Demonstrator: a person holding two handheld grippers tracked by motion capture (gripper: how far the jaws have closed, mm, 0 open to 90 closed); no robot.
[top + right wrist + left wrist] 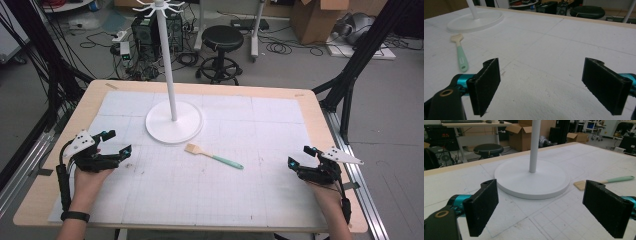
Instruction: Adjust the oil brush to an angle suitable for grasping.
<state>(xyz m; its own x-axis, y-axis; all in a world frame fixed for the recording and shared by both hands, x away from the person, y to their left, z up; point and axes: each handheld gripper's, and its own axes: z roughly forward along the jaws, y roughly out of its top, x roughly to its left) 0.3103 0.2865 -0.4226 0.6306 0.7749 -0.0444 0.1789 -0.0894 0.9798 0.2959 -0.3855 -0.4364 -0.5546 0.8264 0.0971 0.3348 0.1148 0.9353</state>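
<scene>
A small brush (pixel 213 156) with a mint-green handle and pale bristles lies flat near the middle of the white gridded mat (pixel 210 190). It lies just in front of the round white base of a tall hook stand (pixel 173 120). My left gripper (pixel 119 144) rests at the mat's left edge, jaws wide apart and empty, facing the stand base (pixel 532 178) with the brush (pixel 604 181) off to its right. Over at the mat's right edge, my right gripper (pixel 300 156) is open and empty. Its view has the brush (pixel 461 53) lying far left.
The stand's pole (pixel 166 55) rises to a ring of white hooks (pixel 160 6). Beyond the wooden table's far edge (pixel 200 86) are a black stool (pixel 222 50), cables, computer cases and cardboard boxes (pixel 320 17). Black frame struts stand at both sides.
</scene>
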